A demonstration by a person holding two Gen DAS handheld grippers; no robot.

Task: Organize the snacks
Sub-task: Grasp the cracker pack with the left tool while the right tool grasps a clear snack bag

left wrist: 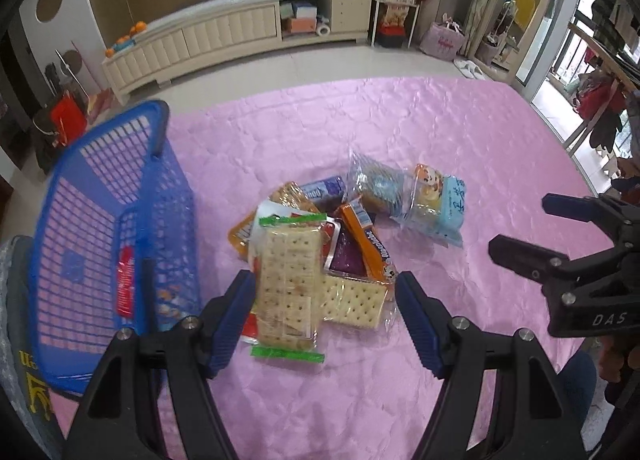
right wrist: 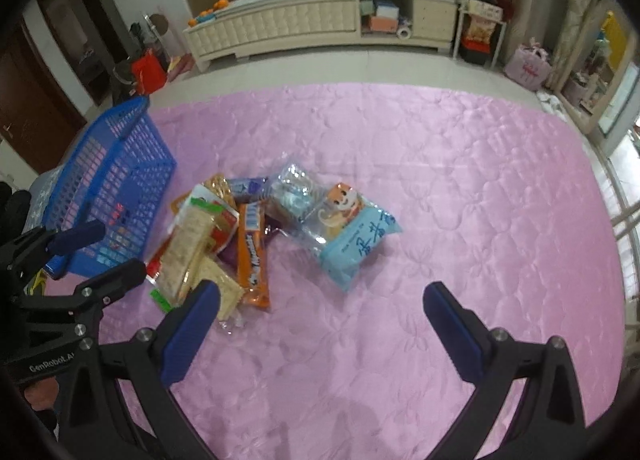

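A pile of snack packets lies on the pink tablecloth [left wrist: 400,132]. A cracker pack with green ends [left wrist: 286,284] lies on top, nearest me, with a second cracker pack [left wrist: 354,302], an orange bar [left wrist: 368,244] and a light blue cartoon packet [left wrist: 438,206] around it. My left gripper [left wrist: 326,292] is open, its fingers either side of the cracker packs, a little above them. My right gripper [right wrist: 320,300] is open and empty over bare cloth, just short of the blue packet [right wrist: 352,236]; it also shows in the left wrist view [left wrist: 520,232]. A blue basket [left wrist: 100,228] stands left, holding a few packets.
The basket [right wrist: 116,180] sits at the table's left edge. Beyond the far edge are tiled floor and a long white cabinet [left wrist: 224,36]. A balcony door is at the right [left wrist: 568,60].
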